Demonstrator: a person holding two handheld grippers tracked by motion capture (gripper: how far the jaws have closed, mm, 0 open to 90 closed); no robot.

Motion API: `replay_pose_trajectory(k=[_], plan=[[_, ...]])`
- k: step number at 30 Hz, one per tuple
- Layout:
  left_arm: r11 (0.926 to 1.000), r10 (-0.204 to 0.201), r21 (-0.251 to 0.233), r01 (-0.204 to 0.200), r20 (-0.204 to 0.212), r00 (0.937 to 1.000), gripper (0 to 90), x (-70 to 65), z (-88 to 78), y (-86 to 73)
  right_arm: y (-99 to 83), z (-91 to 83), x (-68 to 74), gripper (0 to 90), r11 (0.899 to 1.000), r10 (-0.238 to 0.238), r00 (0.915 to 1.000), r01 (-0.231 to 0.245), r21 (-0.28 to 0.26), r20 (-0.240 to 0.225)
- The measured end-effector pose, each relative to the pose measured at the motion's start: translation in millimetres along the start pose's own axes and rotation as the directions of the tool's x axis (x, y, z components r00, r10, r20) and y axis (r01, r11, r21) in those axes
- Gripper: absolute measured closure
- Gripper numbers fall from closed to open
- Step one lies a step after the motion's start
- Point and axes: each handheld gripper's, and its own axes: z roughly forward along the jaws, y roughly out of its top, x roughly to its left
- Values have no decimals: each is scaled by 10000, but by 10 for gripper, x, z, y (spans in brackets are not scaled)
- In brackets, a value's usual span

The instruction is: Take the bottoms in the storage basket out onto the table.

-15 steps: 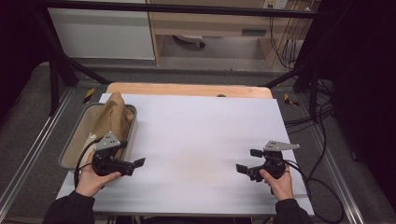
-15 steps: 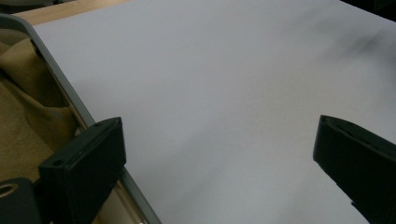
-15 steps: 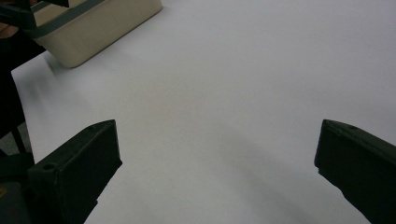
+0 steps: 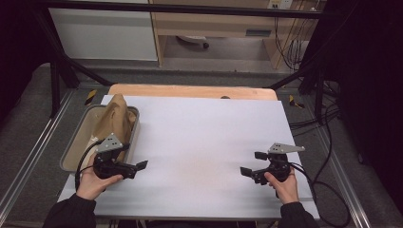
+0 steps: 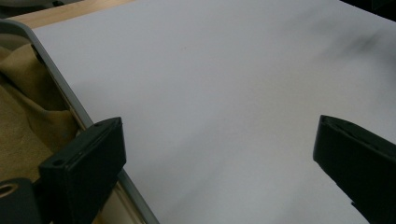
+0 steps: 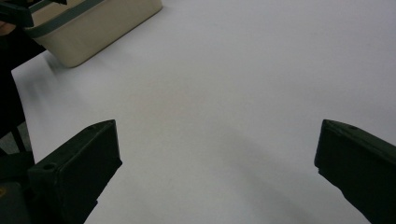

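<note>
White sheeting (image 4: 204, 147) covers the table. Left gripper (image 4: 138, 167) hovers low over the sheet at its near left, jaws spread wide and empty, as the left gripper view confirms. Just beside it, at the sheet's left edge, stands a beige tray (image 4: 71, 151) with a grey rim, and a tan cloth (image 4: 114, 119) lies bunched inside it, rising above the rim. The tray's rim passes right by the left jaw in the left gripper view. Right gripper (image 4: 252, 164) sits at the near right, well apart from the tray, jaws likewise released with nothing between them.
</note>
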Motion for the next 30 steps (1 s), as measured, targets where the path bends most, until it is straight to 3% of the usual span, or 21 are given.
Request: replay_pose_trajectory(k=[30], plan=[[10000, -14, 61, 16, -326, 9995, 24, 84, -90, 26, -8, 10, 5, 7, 9999, -76, 9999, 75, 135, 72]])
